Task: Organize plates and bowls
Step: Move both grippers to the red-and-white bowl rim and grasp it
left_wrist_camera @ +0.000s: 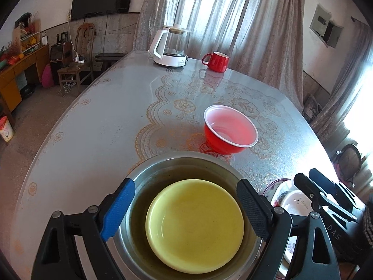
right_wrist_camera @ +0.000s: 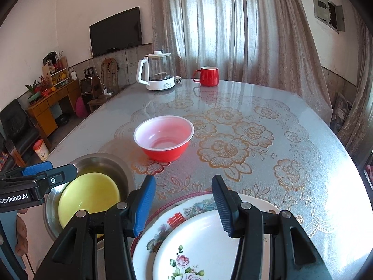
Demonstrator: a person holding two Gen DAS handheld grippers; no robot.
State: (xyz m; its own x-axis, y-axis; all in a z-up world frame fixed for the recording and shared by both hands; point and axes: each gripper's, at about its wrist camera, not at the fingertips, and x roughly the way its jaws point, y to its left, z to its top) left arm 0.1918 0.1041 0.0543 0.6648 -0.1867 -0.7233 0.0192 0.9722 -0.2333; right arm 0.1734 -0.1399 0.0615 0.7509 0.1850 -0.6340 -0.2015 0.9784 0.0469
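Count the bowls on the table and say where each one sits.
2: a red bowl stands alone mid-table; a steel bowl sits near the table's near-left edge, with a yellow dish inside it. None seems hidden.

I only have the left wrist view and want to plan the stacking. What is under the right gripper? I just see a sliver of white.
Observer: Two stacked plates. A small floral plate lies on a larger patterned plate.
Operator: Is the right gripper holding either?
Observer: No. The right gripper is open over them, with nothing pinched between its fingers.
Operator: Any marking on the larger one?
Observer: A red character near its far rim.
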